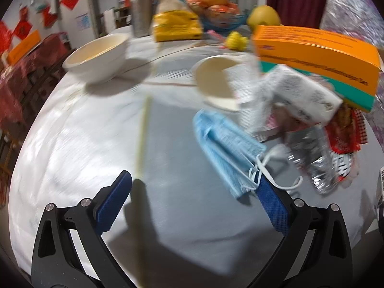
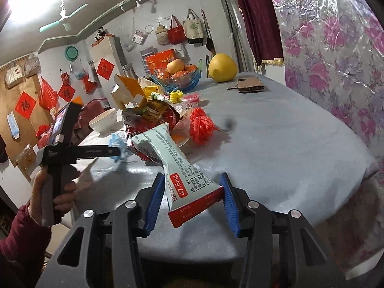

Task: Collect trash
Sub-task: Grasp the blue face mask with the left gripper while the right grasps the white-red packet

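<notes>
- A crushed medicine box (image 2: 189, 180), pale blue-green with a red band reading "47.5mg", sits between the blue pads of the right claw (image 2: 193, 198), which is clamped on its flattened end.
- Held by that end, the box sticks forward over the desk (image 2: 288, 144), probably so it can be carried off as trash.
- Just beyond it lies a heap of litter: a torn red snack wrapper (image 2: 153, 117), an opened orange carton (image 2: 130, 91) and a red mesh ball (image 2: 201, 126).
- The left claw (image 1: 195, 188) has its fingers wide apart and grips nothing; a crumpled blue face mask (image 1: 228, 146) lies on the desk touching its right finger.
- That open stance suggests the mask is the next pick, though this is a guess.
- Beside the mask, the left view shows a squashed clear plastic bottle (image 1: 312, 160), a white printed box (image 1: 300, 96) and a yellow-green straw (image 1: 144, 134) lying flat.
- Farther back stand two white bowls (image 1: 96, 57), a blue glass fruit bowl (image 2: 177, 78) with oranges, a large yellow pomelo (image 2: 222, 67) and a brown phone case (image 2: 249, 84); these look like keepers, not trash.
- The left view is blurred, so fine detail is uncertain.
</notes>
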